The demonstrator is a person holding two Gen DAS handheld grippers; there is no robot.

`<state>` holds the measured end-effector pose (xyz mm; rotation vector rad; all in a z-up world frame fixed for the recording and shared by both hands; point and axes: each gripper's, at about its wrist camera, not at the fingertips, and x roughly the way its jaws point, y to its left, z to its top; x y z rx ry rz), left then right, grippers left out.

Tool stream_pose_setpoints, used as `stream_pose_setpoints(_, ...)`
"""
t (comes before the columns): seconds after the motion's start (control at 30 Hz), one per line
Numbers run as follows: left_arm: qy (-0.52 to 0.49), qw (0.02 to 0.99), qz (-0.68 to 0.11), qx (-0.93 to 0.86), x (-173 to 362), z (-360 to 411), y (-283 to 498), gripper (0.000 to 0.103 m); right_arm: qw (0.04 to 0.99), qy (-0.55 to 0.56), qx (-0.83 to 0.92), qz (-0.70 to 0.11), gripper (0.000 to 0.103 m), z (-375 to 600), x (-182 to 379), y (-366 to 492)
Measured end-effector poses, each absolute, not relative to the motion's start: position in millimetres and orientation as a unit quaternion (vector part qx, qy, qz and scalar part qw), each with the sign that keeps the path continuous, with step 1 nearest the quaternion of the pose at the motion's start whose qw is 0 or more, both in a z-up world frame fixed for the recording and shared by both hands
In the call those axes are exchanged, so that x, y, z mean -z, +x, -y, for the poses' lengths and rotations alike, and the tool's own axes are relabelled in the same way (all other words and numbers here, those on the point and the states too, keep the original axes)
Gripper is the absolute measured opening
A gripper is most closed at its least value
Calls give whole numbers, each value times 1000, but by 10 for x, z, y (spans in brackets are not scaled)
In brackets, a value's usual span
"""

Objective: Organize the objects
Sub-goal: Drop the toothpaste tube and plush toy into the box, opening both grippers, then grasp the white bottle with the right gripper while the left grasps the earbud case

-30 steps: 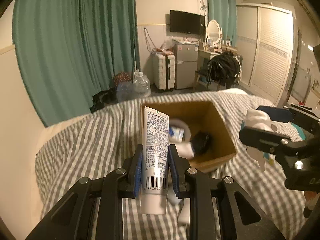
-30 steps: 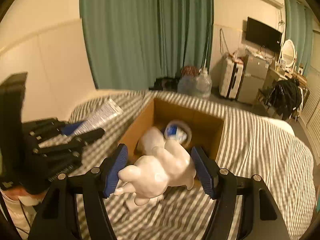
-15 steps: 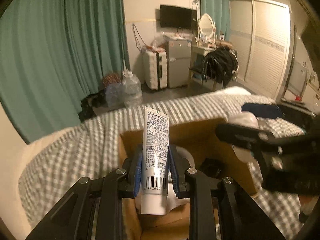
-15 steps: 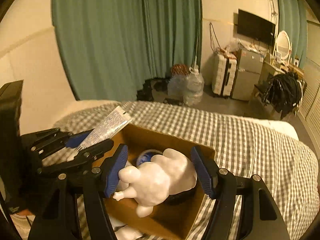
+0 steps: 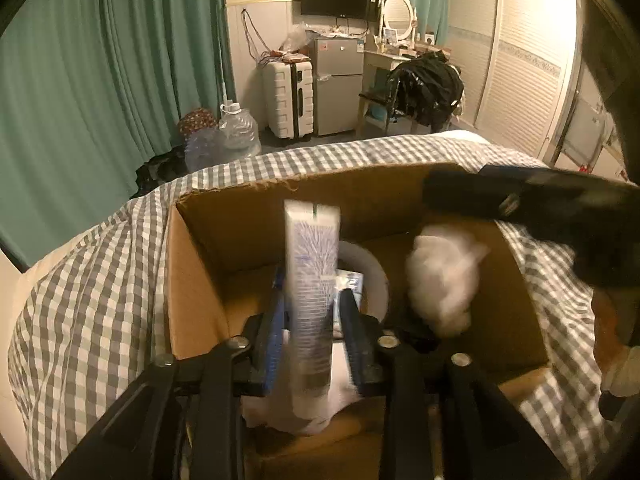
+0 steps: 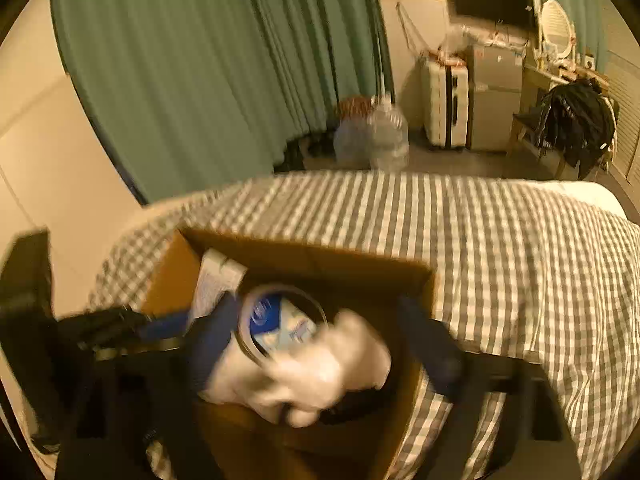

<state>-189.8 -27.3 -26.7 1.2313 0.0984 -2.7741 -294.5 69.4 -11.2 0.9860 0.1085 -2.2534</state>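
Both your grippers hang over the open box (image 5: 192,304) on the checked bed cover (image 5: 100,288), centre of both views. Left gripper (image 5: 310,324): jaws have just been opening, now a little apart, with the tube (image 5: 312,264) upright between them and blurred; there is a sliver of gap at each pad, so it reads as let go and slipping down, though the blur leaves that uncertain. Right gripper (image 6: 320,344): jaws have just been opening wide, and the white figure (image 6: 316,368) sits loose between them, clear of the right pad, low centre of the right view, above the round tub (image 6: 276,324) already in the box. Risks, as a judgement: the tube stands tall against the far wall and could tip over the rim or wedge on end if you pull back across it; lift straight out. The figure looks hard, perhaps ceramic, and may knock the tub or the dark item under it as it lands, or snag a jaw. Your right gripper crosses the upper right of the left view, near the left one; withdrawing both at once could clash them or drag the box across the soft cover.
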Motion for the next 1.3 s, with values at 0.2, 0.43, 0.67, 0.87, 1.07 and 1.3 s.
stream_pose_setpoints(0.2,375,77,-25,924,34,242,-1606,80,314,327,891,-35,92,-882,-298,-2715)
stream_pose_setpoints(0.43,341,126,-41,930,-238,386,-1205,93,295,286,911,-45,92,-1113,-686,-2173)
stream_pose_setpoints(0.67,313,173,-58,932,-243,477,-687,98,279,288,916,-31,92,-1306,-668,-1689)
stream_pose_setpoints(0.87,317,186,-72,927,-107,431,-424,99,263,325,908,-38,92,-1309,-406,-1446)
stream_pose_setpoints(1.07,346,196,-65,915,274,342,-290,99,264,358,894,-57,92,-1203,-41,-1289)
stream_pose_setpoints(1.3,399,207,-42,892,689,257,-345,99,253,425,861,-121,92,-868,638,-1262)
